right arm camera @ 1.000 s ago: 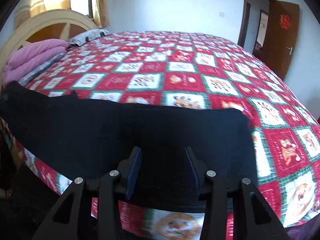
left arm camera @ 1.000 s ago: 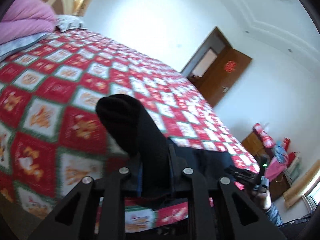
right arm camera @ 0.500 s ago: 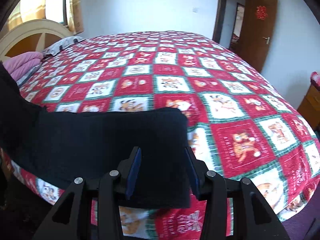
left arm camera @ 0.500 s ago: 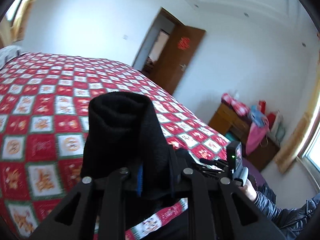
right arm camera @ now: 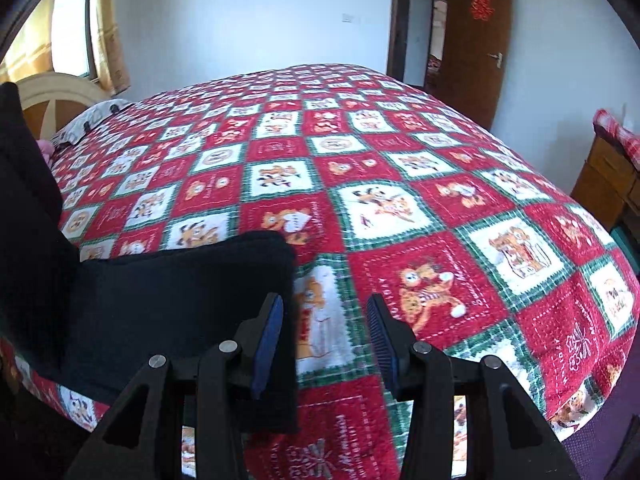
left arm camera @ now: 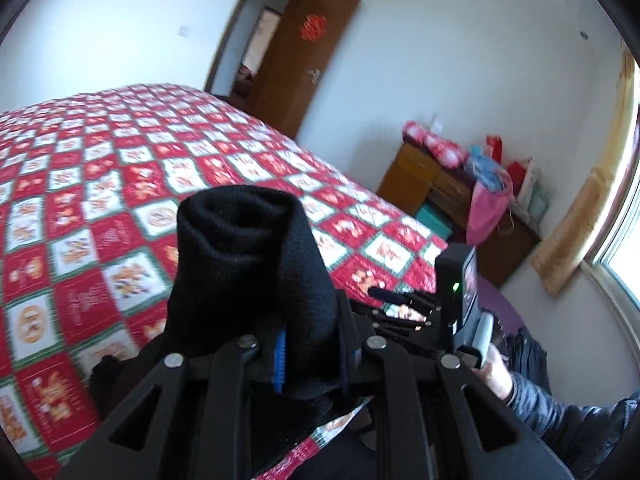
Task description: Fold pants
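In the left wrist view, the left gripper (left arm camera: 310, 354) has its fingers pinching a bunched fold of the black pants (left arm camera: 248, 264), which rises at the centre of the frame and blocks the bed's near edge. Behind it spreads the red patterned quilt (left arm camera: 120, 168); a brown door (left arm camera: 312, 60) stands open at the top, and a wooden dresser (left arm camera: 436, 188) heaped with bags and cloth sits at the right. Only this view shows the right gripper (left arm camera: 394, 306) from outside, held by a hand (left arm camera: 498, 376) at lower right. In the right wrist view, the right gripper (right arm camera: 325, 342) has its fingers spread with only quilt (right arm camera: 400, 208) between them; the pants (right arm camera: 168, 308) lie at lower left on the bed, passing under the left finger. A headboard (right arm camera: 56, 92) and pillow (right arm camera: 96, 116) appear at upper left.
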